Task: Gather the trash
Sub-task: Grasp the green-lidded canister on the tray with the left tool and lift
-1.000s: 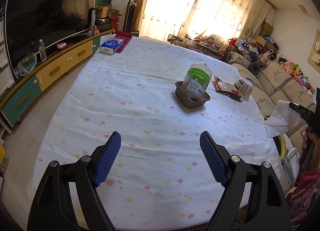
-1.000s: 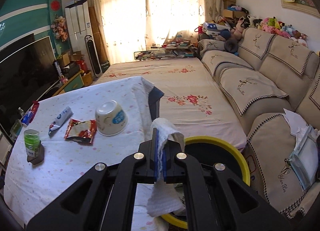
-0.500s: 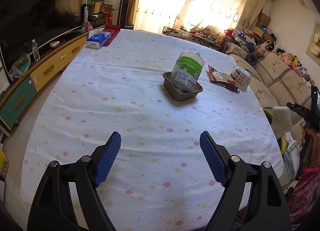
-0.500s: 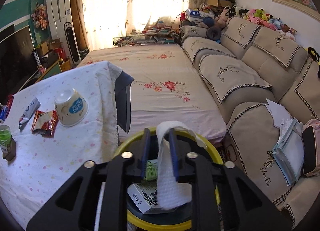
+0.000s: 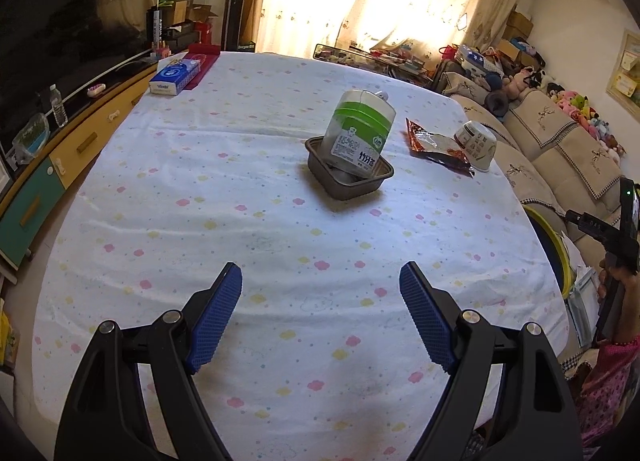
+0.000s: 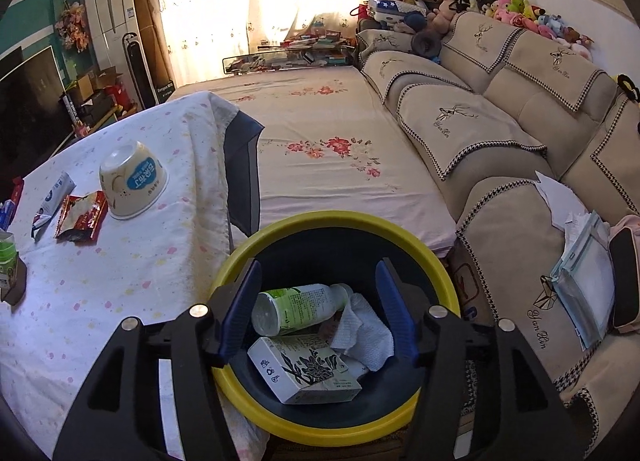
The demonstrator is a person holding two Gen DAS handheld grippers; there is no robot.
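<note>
Left claw (image 5: 320, 281): black angular arms, blue cross-hatched pads (image 5: 218, 317), silver round screws at the pivots. Right claw (image 6: 318, 297): same build. Person's sleeve (image 5: 608, 377), beside the left claw's right arm: pink, small-patterned.

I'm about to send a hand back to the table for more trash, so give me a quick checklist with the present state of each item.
1. Right gripper free: ok. Its jaws have just been opening and nothing is between them.
2. Paper towel in the bin: ok, it lies inside beside the bottle and the carton.
3. Left gripper ready: ok, jaws wide and empty above the tablecloth.
4. Trash left on the table: not ok. The green-banded container in its tray, the red wrapper and the upturned bowl remain.
5. Room in the bin: cannot tell.
</note>
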